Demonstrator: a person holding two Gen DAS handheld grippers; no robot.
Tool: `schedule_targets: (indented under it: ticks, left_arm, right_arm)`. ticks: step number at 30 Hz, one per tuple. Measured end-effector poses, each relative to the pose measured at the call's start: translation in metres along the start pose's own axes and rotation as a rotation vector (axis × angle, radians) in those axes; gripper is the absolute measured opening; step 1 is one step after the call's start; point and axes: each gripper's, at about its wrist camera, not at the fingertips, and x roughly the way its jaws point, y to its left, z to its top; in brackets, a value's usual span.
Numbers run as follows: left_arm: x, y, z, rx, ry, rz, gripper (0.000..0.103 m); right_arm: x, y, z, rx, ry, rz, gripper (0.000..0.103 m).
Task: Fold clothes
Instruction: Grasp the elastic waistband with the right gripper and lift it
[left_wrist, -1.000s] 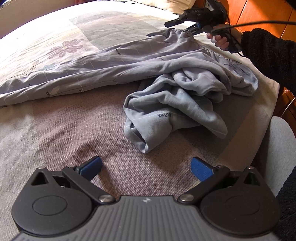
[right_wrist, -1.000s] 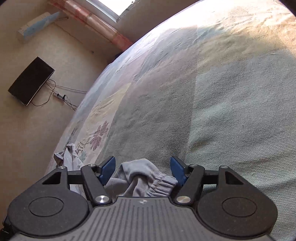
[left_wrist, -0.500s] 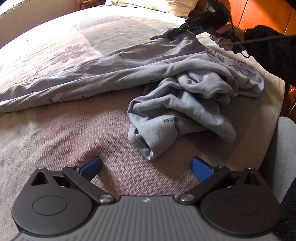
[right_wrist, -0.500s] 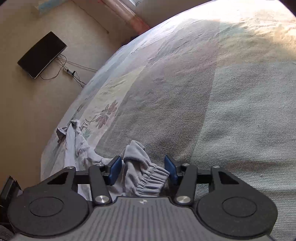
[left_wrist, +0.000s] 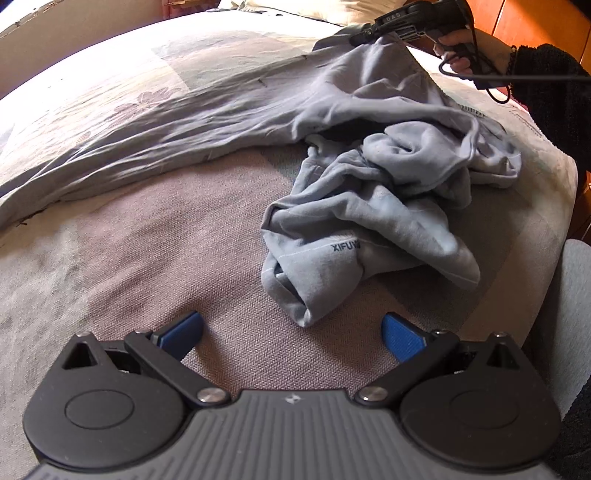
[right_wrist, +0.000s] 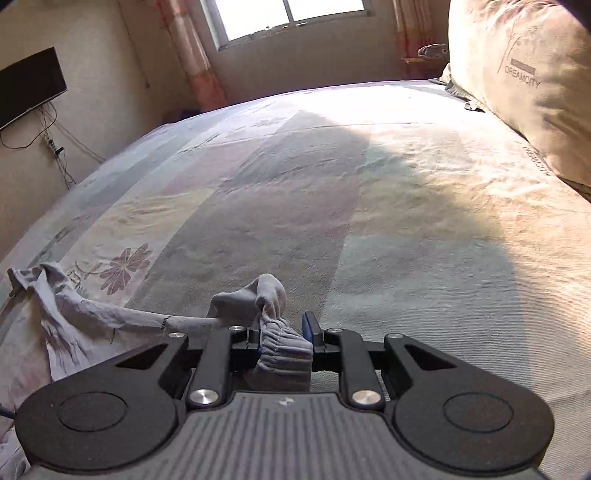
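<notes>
Trousers (left_wrist: 369, 206) on bed (left_wrist: 184, 258)

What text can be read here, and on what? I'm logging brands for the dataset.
"XIFU", cut off by a fold: grey garment.
"DREAMCITY": pillow.
"DREAMCITY": bedsheet beside the pillow.
"DAS": body of the right gripper.
Small marks along the garment's stretched-out leg: too small to read.

Bed (right_wrist: 369, 221) with patchwork floral cover fills the room, sunlit at far side. Large pillow (right_wrist: 517, 74) at right. Window (right_wrist: 291, 14) on far wall, pinkish curtains (right_wrist: 192, 55) either side. Beige walls, dark TV (right_wrist: 26, 85) mounted left, cables below. Orange wood panel (left_wrist: 535, 22) behind bed.
</notes>
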Motion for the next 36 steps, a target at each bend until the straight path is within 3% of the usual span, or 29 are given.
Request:
schedule_targets:
  ticks: [4, 7, 12, 18, 21, 23, 27, 28, 29, 30, 31, 36]
  left_arm:
    - [0.0, 0.0, 0.0, -0.001, 0.0, 0.002, 0.102]
    - [0.0, 0.0, 0.001, -0.001, 0.001, 0.002, 0.102]
    - [-0.001, 0.0, 0.001, -0.004, -0.003, 0.001, 0.102]
    - [0.0, 0.001, 0.001, -0.011, -0.013, -0.002, 0.102]
    - [0.0, 0.0, 0.001, -0.009, -0.015, 0.001, 0.102]
    - [0.001, 0.0, 0.001, -0.01, -0.018, 0.006, 0.102]
    - [0.0, 0.0, 0.001, -0.008, -0.019, 0.009, 0.102]
    - [0.0, 0.0, 0.001, -0.009, -0.018, 0.009, 0.102]
    - [0.0, 0.0, 0.002, -0.01, -0.014, 0.01, 0.102]
    - [0.0, 0.0, 0.002, -0.012, -0.01, 0.012, 0.102]
    - [-0.001, -0.001, 0.002, -0.012, -0.005, 0.013, 0.102]
    - [-0.009, -0.007, -0.001, 0.01, 0.018, 0.011, 0.102]
  right_arm:
    - [0.004, -0.023, -0.002, 0.083, 0.049, -0.084, 0.035]
    - [-0.011, -0.029, -0.01, 0.119, 0.016, -0.094, 0.044]
    - [-0.056, -0.04, -0.033, 0.204, 0.012, -0.096, 0.044]
    - [-0.114, -0.018, -0.092, 0.215, 0.05, -0.155, 0.045]
    - [-0.157, -0.009, -0.13, 0.344, -0.012, -0.152, 0.059]
    - [-0.175, -0.004, -0.155, 0.428, -0.033, -0.135, 0.06]
    - [-0.171, 0.0, -0.199, 0.556, 0.017, -0.116, 0.061]
    - [-0.168, 0.002, -0.204, 0.566, -0.006, -0.103, 0.061]
    - [-0.165, 0.004, -0.204, 0.567, -0.022, -0.093, 0.06]
    - [-0.162, 0.006, -0.202, 0.568, -0.02, -0.088, 0.043]
    - [-0.158, 0.008, -0.2, 0.57, -0.017, -0.082, 0.002]
    - [-0.176, 0.027, -0.207, 0.541, -0.024, -0.127, 0.004]
